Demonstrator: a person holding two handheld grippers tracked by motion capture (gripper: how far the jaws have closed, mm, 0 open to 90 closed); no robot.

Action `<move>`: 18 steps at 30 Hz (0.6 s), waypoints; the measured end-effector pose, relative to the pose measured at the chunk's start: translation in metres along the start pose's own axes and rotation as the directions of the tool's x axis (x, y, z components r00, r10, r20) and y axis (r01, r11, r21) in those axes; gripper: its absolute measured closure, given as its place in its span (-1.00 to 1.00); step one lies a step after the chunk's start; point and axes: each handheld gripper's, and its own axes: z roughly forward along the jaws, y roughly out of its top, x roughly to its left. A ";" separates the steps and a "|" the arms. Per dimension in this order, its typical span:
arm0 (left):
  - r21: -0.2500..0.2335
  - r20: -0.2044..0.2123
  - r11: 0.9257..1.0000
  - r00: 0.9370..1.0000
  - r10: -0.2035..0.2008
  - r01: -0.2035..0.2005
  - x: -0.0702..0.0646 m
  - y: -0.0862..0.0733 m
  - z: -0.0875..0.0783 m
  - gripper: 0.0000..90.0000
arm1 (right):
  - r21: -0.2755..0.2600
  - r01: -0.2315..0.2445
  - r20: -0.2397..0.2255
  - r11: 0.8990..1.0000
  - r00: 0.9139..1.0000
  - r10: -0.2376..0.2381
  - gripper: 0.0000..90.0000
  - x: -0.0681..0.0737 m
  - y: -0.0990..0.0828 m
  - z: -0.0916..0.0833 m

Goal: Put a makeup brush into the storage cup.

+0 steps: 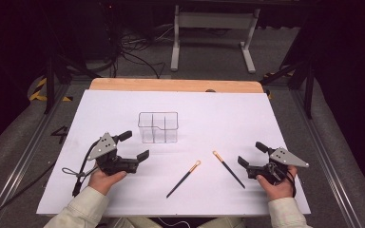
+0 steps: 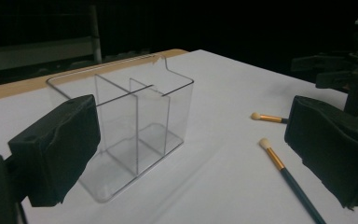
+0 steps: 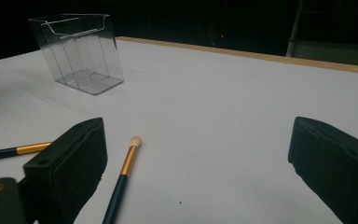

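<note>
A clear plastic organizer point(image 1: 158, 127) with several compartments stands empty and upright mid-table; it is also close in the left gripper view point(image 2: 135, 126) and farther off in the right gripper view point(image 3: 81, 51). Two dark makeup brushes with gold ferrules lie flat in front of it: the left brush point(image 1: 184, 178) point(image 2: 284, 168) point(image 3: 14, 150) and the right brush point(image 1: 228, 169) point(image 2: 268, 117) point(image 3: 123, 172). My left gripper point(image 1: 134, 145) point(image 2: 193, 140) is open beside the organizer's left front, holding nothing. My right gripper point(image 1: 252, 154) point(image 3: 200, 154) is open just right of the right brush, with nothing in it.
A white sheet point(image 1: 218, 114) covers the table, with a wooden edge point(image 1: 171, 85) at the far side. Cables and a white frame point(image 1: 214, 28) lie on the floor beyond. Black rails run along both sides of the table.
</note>
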 end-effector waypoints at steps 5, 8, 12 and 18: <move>-0.006 0.038 1.000 0.999 -0.007 0.007 -0.007 0.007 0.012 -0.91 | 0.000 -0.001 -0.001 1.000 1.000 0.001 -0.89 0.000 0.000 0.000; -0.009 0.050 1.000 0.999 -0.001 0.002 -0.011 0.010 0.018 -0.91 | 0.000 -0.003 -0.002 1.000 1.000 0.003 -0.89 0.000 0.000 0.000; -0.019 0.074 1.000 0.997 -0.001 0.003 -0.017 0.015 0.025 -0.91 | 0.001 0.002 -0.007 1.000 1.000 -0.002 -0.88 0.000 0.000 0.000; -0.010 0.088 1.000 0.996 0.007 -0.006 -0.024 0.022 0.034 -0.92 | 0.002 0.005 -0.010 1.000 1.000 -0.005 -0.87 0.000 0.000 0.000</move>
